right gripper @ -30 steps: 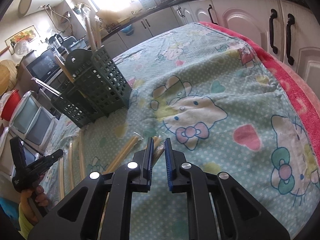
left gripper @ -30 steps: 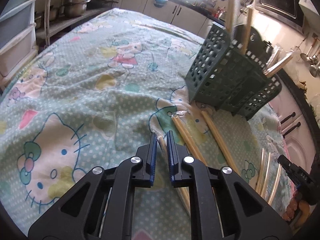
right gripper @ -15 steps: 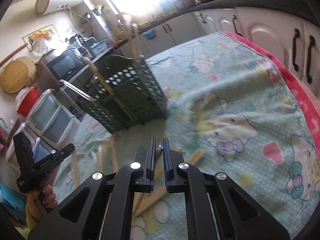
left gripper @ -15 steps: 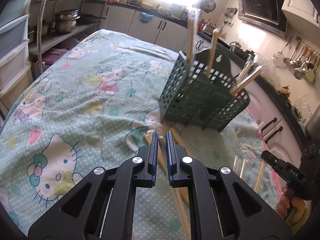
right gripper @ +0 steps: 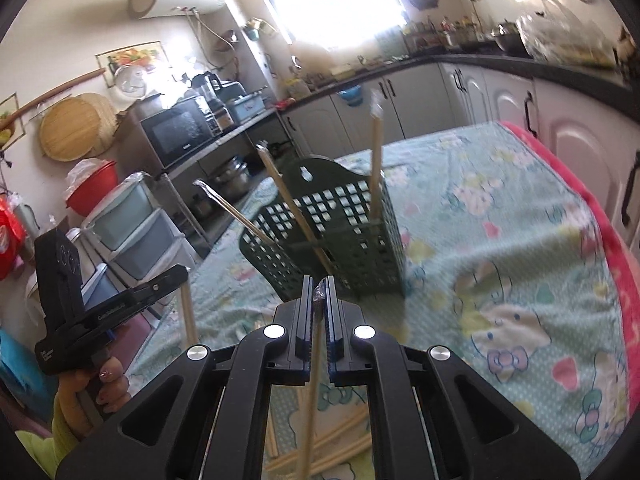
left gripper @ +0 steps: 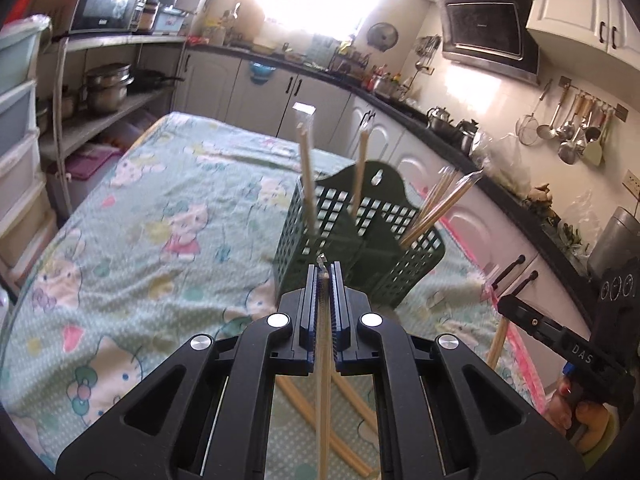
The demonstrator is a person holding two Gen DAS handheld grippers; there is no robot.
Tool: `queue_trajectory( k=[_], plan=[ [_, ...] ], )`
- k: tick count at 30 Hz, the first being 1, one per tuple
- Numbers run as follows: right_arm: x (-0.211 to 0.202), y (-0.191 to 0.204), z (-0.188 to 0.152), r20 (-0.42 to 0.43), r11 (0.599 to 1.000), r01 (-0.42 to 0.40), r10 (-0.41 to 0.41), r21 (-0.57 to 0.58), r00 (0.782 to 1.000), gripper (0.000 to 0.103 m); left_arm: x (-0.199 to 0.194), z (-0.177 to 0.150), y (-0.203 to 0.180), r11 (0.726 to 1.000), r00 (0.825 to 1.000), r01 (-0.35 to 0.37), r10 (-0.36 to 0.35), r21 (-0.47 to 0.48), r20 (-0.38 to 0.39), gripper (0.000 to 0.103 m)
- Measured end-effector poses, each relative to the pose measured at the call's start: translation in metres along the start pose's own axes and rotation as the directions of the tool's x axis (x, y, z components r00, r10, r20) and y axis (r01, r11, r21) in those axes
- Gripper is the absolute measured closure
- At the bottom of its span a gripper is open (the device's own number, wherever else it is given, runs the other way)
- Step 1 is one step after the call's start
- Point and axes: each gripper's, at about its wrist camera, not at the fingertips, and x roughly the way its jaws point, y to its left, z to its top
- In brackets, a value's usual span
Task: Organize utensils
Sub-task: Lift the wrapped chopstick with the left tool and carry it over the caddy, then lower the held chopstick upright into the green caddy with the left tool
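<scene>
A dark green perforated utensil holder [left gripper: 352, 248] stands on the Hello Kitty cloth, with wrapped chopsticks [left gripper: 306, 176] upright in it; it also shows in the right wrist view [right gripper: 340, 236]. My left gripper [left gripper: 324, 280] is shut on a wrapped chopstick [left gripper: 322, 392], lifted, its end hanging down toward me. My right gripper [right gripper: 319, 292] is shut on another wrapped chopstick [right gripper: 309, 400], also lifted. Both point at the holder from opposite sides. Each gripper shows in the other's view: the right one [left gripper: 560, 340], the left one [right gripper: 108, 308].
Several loose chopsticks [left gripper: 316, 412] lie on the cloth below the grippers, also in the right wrist view [right gripper: 340, 436]. The cloth-covered table [left gripper: 140, 220] has a red edge on the cabinet side [right gripper: 600, 240]. Kitchen cabinets, shelves and plastic drawers surround it.
Both grippers have risen from the cloth, each with a chopstick between its fingers, and tilted up to face the holder. The views now look level across the kitchen.
</scene>
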Motion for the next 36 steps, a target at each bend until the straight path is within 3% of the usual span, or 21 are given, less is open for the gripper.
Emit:
queue_trajectory(
  k=[24,36],
  plan=[
    [-0.026,0.029,0.053,0.163,0.995,0.006,0.01,-0.1,0.986,0.097,-0.02,0.062,-0.047,0.995,0.988,0.057,-0.069,0.087,0.137,0.1],
    [-0.024,0.035,0.073,0.19,0.993,0.012,0.01,-0.117,0.982,0.097,-0.019,0.093,-0.063,0.992,0.978,0.057,-0.077,0.108,0.192,0.1]
  ],
)
